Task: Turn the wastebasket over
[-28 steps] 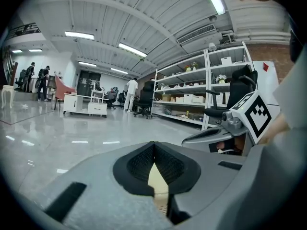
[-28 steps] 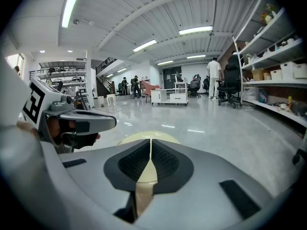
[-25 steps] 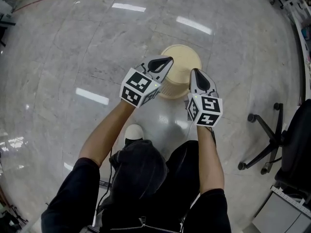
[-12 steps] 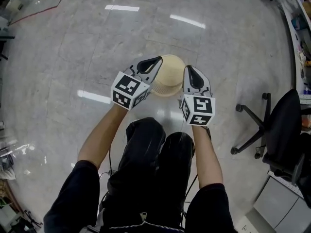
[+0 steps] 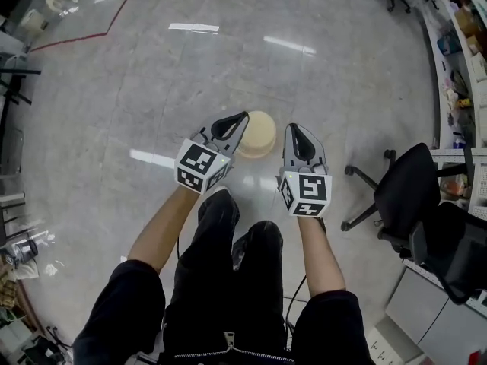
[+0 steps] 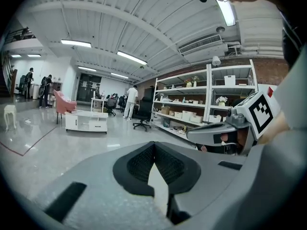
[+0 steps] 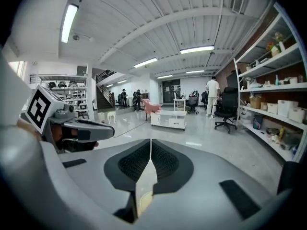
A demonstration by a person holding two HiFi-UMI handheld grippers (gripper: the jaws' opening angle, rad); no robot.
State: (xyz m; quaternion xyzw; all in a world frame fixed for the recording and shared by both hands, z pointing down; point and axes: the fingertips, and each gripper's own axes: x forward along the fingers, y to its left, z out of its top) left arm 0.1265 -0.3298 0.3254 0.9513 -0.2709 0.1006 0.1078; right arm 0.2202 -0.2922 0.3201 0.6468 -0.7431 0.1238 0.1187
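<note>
**Figure.** A person stands on a polished stone floor (image 5: 106, 97) with a gripper held out in each hand, both pointing across the room.

- **Left gripper** (image 5: 240, 118): jaws together, nothing between them.
- **Right gripper** (image 5: 294, 132): jaws likewise closed and empty.
- **Wastebasket** (image 5: 259, 134): cream and round, it stands free on the floor just ahead of the person's feet. It is well below both grippers and touched by neither. From above it shows a flat, closed face, which suggests it sits base-up, though the head view is too small to be sure.

**Risks, as judged from here.**
- The basket looks light and the floor is glossy. A nudge from a shoe or a descending gripper would probably slide or topple it.
- Any fresh grip calls for the jaws to open first. Brought down closed, they would only push the rim away.
- If the upward face is in fact the base, further handling could undo the turn.

**Setting.**
- The floor is pale grey and marbled, with long reflections of ceiling strip lights. A red line (image 5: 91, 35) runs across it at far left.
- A black office chair (image 5: 415, 196) stands to the person's right, well apart from the basket.
- The gripper views show a large open hall with metal shelving (image 6: 192, 104) stacked with boxes, a low white cabinet (image 6: 86, 121) and a pink chair (image 6: 64, 107).
- Several people stand in the distance.
</note>
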